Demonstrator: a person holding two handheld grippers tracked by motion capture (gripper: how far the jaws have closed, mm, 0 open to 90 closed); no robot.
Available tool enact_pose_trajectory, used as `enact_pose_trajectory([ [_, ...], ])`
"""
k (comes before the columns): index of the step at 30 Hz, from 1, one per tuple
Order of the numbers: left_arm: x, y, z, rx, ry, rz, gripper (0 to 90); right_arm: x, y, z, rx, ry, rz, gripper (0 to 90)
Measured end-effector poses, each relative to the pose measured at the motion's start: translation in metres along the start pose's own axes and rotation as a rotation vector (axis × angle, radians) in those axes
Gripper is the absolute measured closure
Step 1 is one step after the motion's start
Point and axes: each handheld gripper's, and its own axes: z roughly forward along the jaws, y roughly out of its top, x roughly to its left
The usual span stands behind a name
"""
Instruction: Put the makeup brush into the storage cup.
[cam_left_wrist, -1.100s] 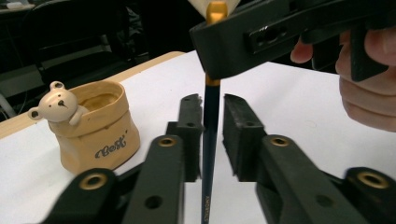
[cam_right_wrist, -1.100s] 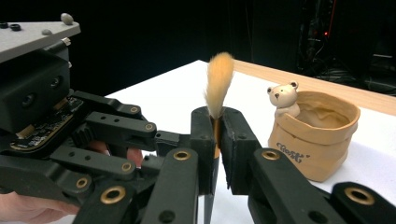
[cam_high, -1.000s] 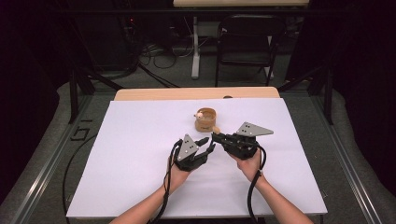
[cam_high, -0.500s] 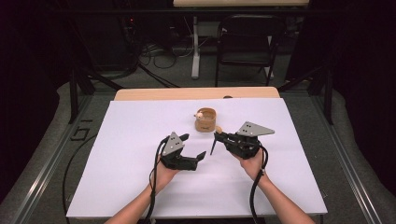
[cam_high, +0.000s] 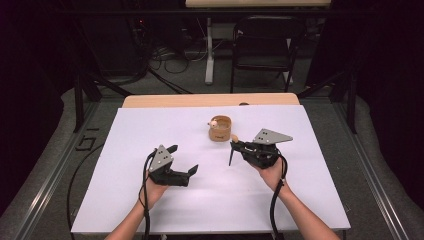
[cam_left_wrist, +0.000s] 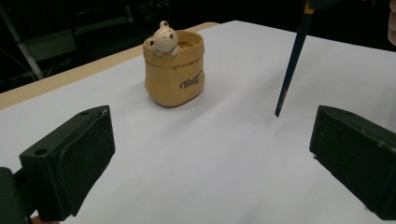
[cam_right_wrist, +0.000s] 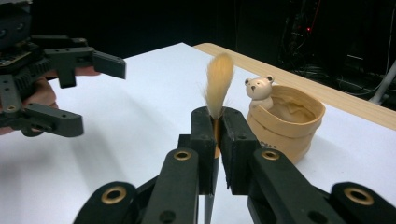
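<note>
Bright, evenly lit white table, dark surroundings, soft shadows.

Matt, seemingly ceramic pot (cam_left_wrist: 173, 74)

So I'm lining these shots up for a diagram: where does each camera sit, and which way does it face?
High view: above the person's side, looking forward and down on the table; both forearms enter from below.
Left gripper view: rides the open left gripper, facing the bear pot.
Right gripper view: rides the right gripper, shut on the brush.
All three share the pot.
</note>
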Motion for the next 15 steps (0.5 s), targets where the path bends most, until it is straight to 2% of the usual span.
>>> enact_pose_trajectory([
  [11,0.014,-0.017,-0.022,-0.008,0.042,-0.011,0.1,-0.008,0.013,0.003,0.021,-0.026,-0.016,84.5],
  [15,0.016,-0.024,-0.029,-0.016,0.058,-0.001,0.1,-0.011,0.019,0.002,0.025,-0.039,-0.022,84.5],
])
